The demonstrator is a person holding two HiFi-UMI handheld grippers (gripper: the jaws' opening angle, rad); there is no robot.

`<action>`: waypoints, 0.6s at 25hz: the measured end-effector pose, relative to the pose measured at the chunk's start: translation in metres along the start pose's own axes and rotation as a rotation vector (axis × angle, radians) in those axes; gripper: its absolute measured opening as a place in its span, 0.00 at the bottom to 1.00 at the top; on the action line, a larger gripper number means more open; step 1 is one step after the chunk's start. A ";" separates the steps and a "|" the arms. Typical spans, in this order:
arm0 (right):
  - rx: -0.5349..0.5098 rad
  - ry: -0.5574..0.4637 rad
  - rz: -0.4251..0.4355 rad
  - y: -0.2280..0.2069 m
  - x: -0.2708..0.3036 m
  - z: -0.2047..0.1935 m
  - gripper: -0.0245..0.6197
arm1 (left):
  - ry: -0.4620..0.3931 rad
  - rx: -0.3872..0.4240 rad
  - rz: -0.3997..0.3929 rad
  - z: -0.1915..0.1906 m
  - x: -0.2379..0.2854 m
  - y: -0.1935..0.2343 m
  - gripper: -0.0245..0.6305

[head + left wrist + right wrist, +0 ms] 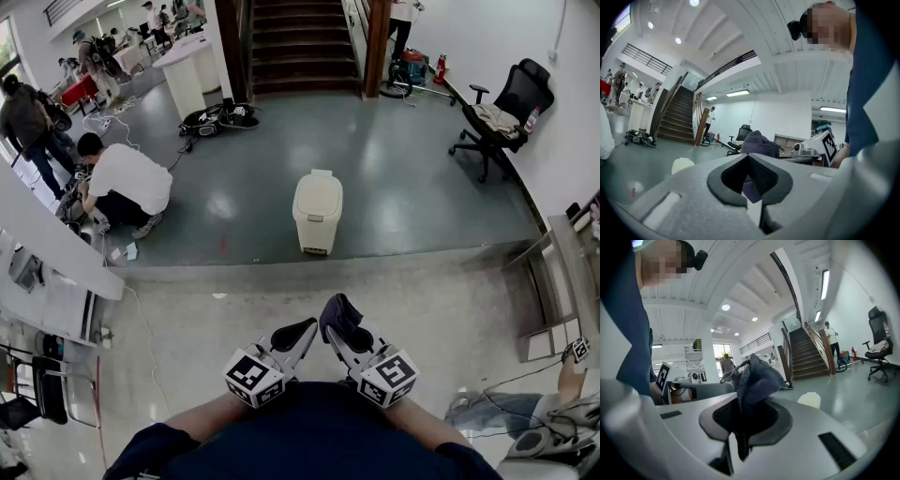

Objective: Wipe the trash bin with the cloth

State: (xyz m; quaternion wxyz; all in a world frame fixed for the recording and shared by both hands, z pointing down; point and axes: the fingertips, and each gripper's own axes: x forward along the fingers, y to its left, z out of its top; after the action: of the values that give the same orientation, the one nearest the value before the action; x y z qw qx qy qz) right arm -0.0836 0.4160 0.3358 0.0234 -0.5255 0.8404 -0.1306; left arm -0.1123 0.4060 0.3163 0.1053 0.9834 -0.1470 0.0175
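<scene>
Dark blue-grey crumpled cloth (339,313) sits pinched in jaws of right gripper (336,334), lower end hidden btwn them; left gripper (306,330) has jaws together, empty; cream lidded plastic trash bin (318,211) stands well ahead, apart from both.

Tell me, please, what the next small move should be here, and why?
Probably step forward and carry the cloth toward the trash bin. The right gripper is shut on the cloth, so nothing needs picking up. It is held close to the body, though, while the bin stands well ahead on the grey floor, apparently out of reach, its lid closed.
</scene>
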 end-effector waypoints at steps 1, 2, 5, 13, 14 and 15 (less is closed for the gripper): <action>0.002 -0.001 0.000 0.000 0.000 0.000 0.13 | 0.001 0.000 0.000 0.000 0.000 0.001 0.04; 0.003 -0.002 0.000 -0.001 0.001 0.000 0.13 | 0.002 0.000 0.000 0.000 0.000 0.001 0.04; 0.005 -0.002 0.000 -0.002 0.000 0.000 0.13 | 0.002 0.000 0.001 0.000 0.002 0.001 0.04; 0.016 -0.011 0.016 -0.015 -0.007 0.004 0.13 | 0.006 -0.002 0.019 0.001 0.015 -0.002 0.04; 0.018 -0.014 0.017 -0.019 -0.009 0.006 0.13 | 0.006 -0.001 0.023 0.001 0.019 -0.003 0.04; 0.021 -0.018 0.018 -0.024 -0.012 0.007 0.13 | 0.007 0.001 0.026 0.002 0.023 -0.004 0.04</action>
State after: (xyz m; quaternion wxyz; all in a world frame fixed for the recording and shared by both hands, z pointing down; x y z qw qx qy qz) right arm -0.0560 0.4150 0.3338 0.0374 -0.5189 0.8434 -0.1345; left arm -0.0887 0.4028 0.3150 0.1052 0.9813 -0.1595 0.0224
